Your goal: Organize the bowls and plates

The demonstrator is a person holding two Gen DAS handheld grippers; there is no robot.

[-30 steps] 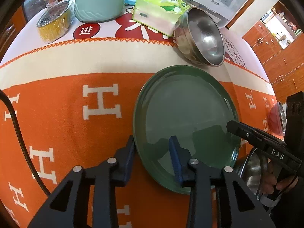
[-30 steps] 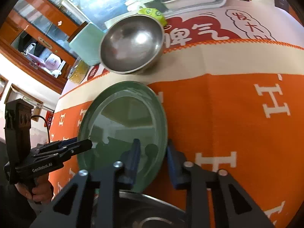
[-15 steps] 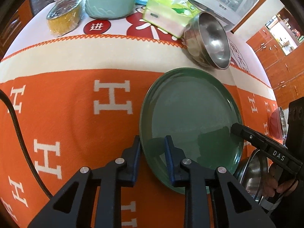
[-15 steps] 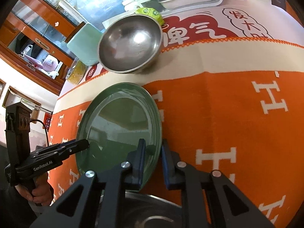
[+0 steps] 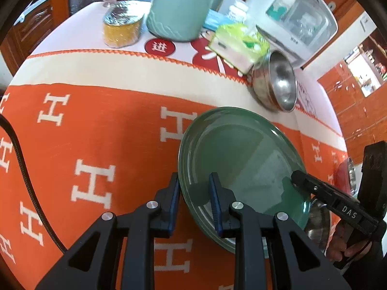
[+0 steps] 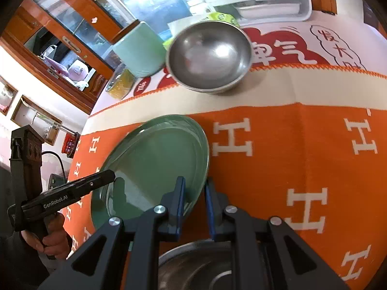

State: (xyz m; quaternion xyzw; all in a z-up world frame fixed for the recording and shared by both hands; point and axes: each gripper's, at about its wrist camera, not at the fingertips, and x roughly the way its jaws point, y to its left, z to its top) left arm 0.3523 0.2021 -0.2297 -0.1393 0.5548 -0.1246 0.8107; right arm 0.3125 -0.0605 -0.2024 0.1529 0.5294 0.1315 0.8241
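— Two sets of fingers, one plate: where does it sit between you?

— Squarely between my hands. The green plate (image 5: 241,166) has its left rim inside my left gripper (image 5: 194,188) and its right rim inside my right gripper (image 6: 194,191). It is round, so there is no long axis to speak of; what matters is that the grips sit on opposite edges, so neither hand is nearer than the other.

— And the fingers themselves?

— On the left, both are clenched on the rim, one blue pad on the plate's face, the other under its outer edge. On the right the same: narrowed to a slit, with the rim pinched in it.

— Is it off the surface?

— I judge it tilted, its near part raised over the orange cloth (image 5: 108,125); how much clearance there is I cannot tell.

— What lies around it?

— Beyond it, a steel bowl (image 6: 209,55) near the cloth's pale border. Just below my right fingers, another metal bowl (image 6: 193,268), close under the plate's near edge. I would keep both hands level with each other.
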